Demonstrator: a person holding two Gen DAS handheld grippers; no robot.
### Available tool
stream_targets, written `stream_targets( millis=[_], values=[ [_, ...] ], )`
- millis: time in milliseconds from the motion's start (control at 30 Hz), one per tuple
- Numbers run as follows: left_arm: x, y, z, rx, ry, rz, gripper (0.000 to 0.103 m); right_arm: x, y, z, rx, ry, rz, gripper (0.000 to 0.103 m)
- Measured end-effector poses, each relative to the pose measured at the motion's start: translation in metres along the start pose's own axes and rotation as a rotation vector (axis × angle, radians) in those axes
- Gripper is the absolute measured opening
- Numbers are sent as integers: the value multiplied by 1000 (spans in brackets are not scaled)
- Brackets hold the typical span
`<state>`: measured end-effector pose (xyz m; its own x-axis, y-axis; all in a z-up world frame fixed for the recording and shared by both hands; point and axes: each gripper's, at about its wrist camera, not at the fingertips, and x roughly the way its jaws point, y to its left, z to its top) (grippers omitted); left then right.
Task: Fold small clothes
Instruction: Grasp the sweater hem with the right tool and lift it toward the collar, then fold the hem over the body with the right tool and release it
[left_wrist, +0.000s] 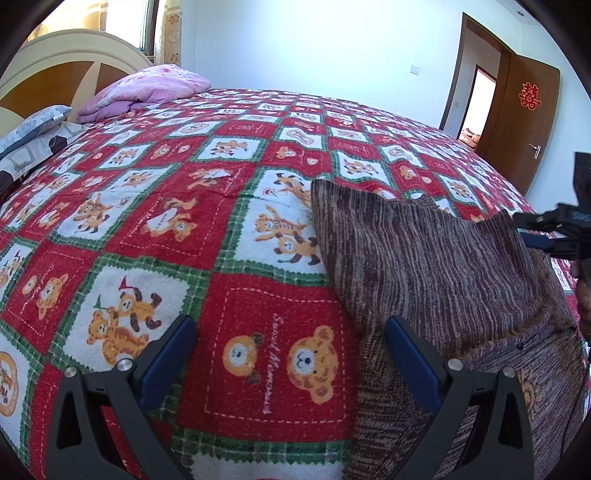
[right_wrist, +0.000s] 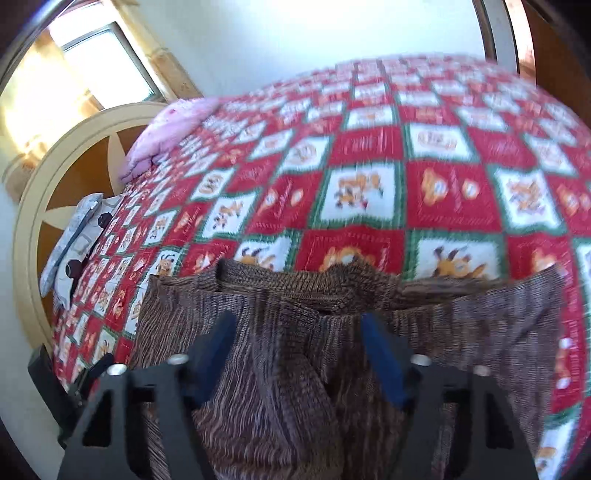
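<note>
A brown striped knit garment (left_wrist: 424, 266) lies partly folded on the bed's bear-patterned cover (left_wrist: 229, 229), toward the near right side. My left gripper (left_wrist: 291, 332) is open above the cover, its right finger (left_wrist: 410, 362) over the garment's left edge and its left finger over bare cover. In the left wrist view my right gripper (left_wrist: 535, 230) shows at the garment's far right corner. The blurred right wrist view has the right gripper (right_wrist: 299, 332) open over the garment (right_wrist: 480, 321), with cloth below the gap and nothing pinched.
A pink folded quilt (left_wrist: 147, 90) and a grey patterned pillow (left_wrist: 33, 129) lie by the cream and wood headboard (left_wrist: 74, 59). A brown door (left_wrist: 524, 122) stands open at the far right. A bright window (right_wrist: 96, 62) is behind the headboard.
</note>
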<state>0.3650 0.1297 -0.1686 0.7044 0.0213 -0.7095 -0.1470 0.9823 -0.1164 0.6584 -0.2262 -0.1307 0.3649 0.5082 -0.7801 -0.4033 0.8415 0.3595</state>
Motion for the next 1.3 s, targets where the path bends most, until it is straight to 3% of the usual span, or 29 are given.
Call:
stream_targets(
  millis=[100,233,300,333,367,400,500,633,667,700,733,767,900,1000,1100,1233,1300],
  values=[
    [0,1,-1,2,-3,2,103,11,0,-3,-13,12,-1,62],
    [0,1,-1,3,-5,1,103,8,26,-8,-170,-58,-69,62],
    [0,2,-1,2,-5,1,103,10,30,-9,-195,-47,-55,61],
    [0,2,-1,3,-5,1,103,16,31,-10,-202,-11,-54,56],
    [0,2,-1,2,-5,0,103,19,33,-11,-220,-2,-76,35],
    [0,2,-1,2,-5,-1,103,20,35,-11,-239,-8,-103,7],
    [0,2,-1,1,-6,-1,103,7,42,-15,-265,-42,-144,6],
    [-1,2,-1,1,-7,-1,103,-23,67,-24,-420,-167,-328,6],
    [-1,2,-2,1,-7,-1,103,-25,71,-26,-450,-181,-351,12],
    [-1,3,-2,0,-7,-1,103,-21,72,-26,-482,-179,-417,40],
    [0,2,-1,0,-6,-1,103,-18,69,-24,-487,-163,-447,58],
    [0,2,-1,2,-3,1,103,-15,62,-22,-469,-141,-451,68],
    [1,1,-1,8,1,9,103,-40,32,-25,-293,-166,-262,68],
    [2,1,-1,5,-1,6,103,-41,34,-49,-311,-97,-57,68],
    [1,1,-2,3,-1,4,103,-24,29,-79,-342,49,-108,68],
    [1,1,-2,4,-4,5,103,-46,14,-97,-297,39,-118,68],
    [1,1,-2,7,-4,9,103,-57,20,-97,-314,-14,-166,68]
  ],
)
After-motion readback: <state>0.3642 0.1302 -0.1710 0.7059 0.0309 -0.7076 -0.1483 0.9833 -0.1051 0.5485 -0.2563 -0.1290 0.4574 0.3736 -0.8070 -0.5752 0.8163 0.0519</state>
